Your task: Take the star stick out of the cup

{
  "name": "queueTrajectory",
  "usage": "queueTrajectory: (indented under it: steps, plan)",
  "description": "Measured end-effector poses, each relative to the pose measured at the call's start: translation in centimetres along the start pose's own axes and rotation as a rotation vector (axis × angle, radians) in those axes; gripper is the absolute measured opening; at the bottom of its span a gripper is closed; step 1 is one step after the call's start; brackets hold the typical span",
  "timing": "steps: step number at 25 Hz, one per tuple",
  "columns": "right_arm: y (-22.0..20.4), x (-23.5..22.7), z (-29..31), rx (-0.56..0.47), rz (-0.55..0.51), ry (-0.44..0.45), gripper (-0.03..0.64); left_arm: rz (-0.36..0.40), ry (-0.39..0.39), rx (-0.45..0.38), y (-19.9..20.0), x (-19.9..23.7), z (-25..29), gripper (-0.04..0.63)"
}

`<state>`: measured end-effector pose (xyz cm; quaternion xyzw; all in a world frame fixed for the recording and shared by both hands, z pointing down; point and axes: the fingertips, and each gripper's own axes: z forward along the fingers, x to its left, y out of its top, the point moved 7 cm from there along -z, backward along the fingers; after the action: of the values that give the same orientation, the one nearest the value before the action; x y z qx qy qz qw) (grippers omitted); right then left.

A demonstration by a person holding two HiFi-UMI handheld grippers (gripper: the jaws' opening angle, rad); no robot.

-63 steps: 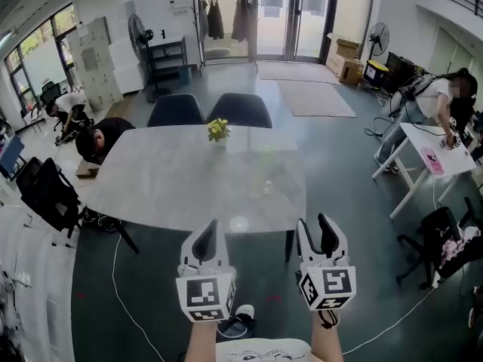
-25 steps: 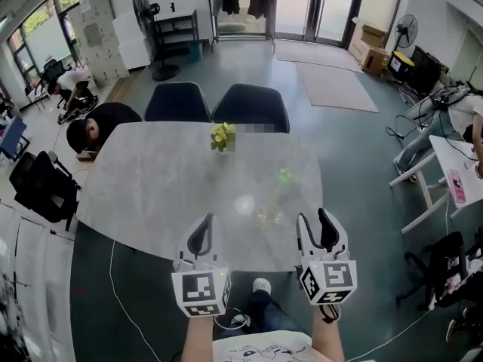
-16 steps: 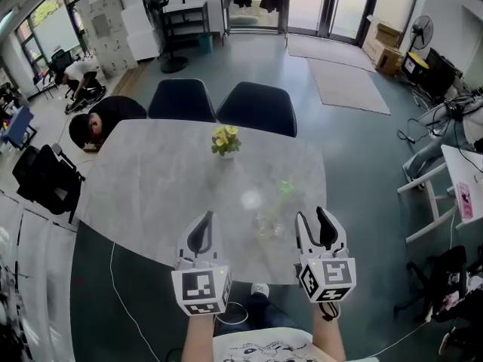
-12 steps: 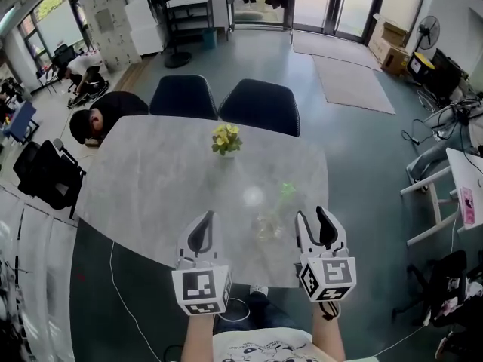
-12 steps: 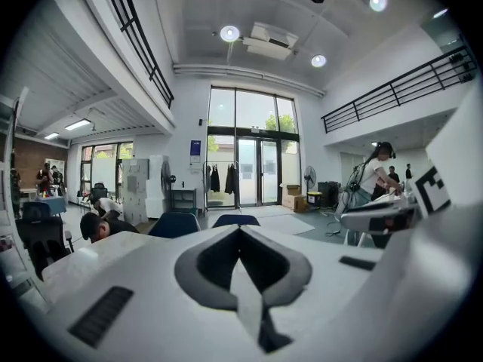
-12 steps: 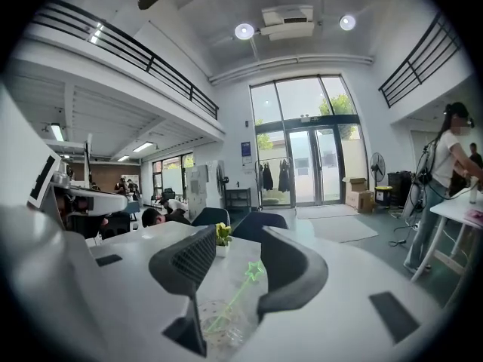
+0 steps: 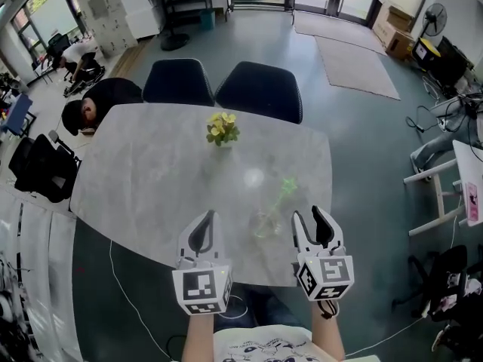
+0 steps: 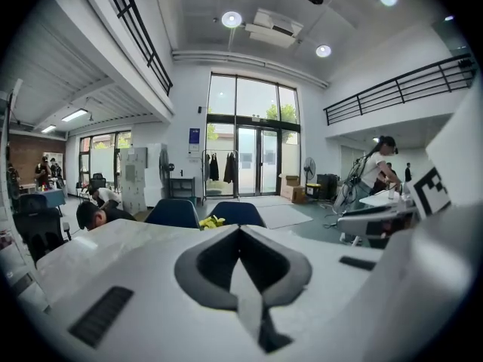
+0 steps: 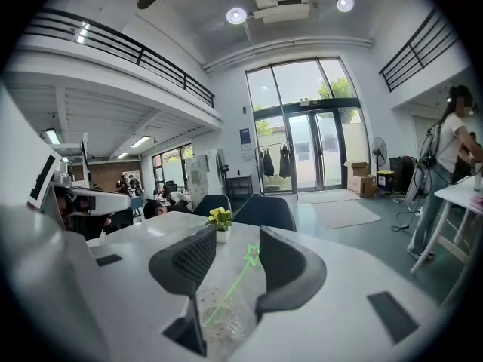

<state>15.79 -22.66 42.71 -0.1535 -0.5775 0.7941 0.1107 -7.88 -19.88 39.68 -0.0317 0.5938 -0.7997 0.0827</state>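
A clear cup [image 7: 264, 224] stands on the grey marble table [image 7: 151, 172] near its front edge. The green star stick [image 7: 282, 195] leans out of it toward the upper right. My right gripper [image 7: 311, 227] is open, just right of the cup and short of it. In the right gripper view the cup [image 9: 223, 323] and the star stick [image 9: 252, 254] show between the spread jaws of the right gripper [image 9: 236, 240]. My left gripper [image 7: 202, 234] is shut and empty, left of the cup. Its pads meet in the left gripper view [image 8: 240, 231].
A small pot of yellow flowers [image 7: 221, 129] sits at the table's far middle. Two dark chairs [image 7: 178, 81] [image 7: 261, 89] stand behind the table. A person [image 7: 92, 105] leans over at the table's far left corner. A white desk [image 7: 464, 179] stands off to the right.
Both grippers have come forward over the table's near edge, closer to the cup. The right gripper stays open and the left stays shut. The cup and stick have not moved.
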Motion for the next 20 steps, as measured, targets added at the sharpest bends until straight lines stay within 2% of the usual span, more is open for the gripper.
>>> queueTrajectory:
  steps: [20]
  plan:
    - [-6.1, 0.6, 4.4, 0.150, 0.101, -0.008, 0.187, -0.007, -0.086, 0.139, -4.7, 0.9, 4.3, 0.000]
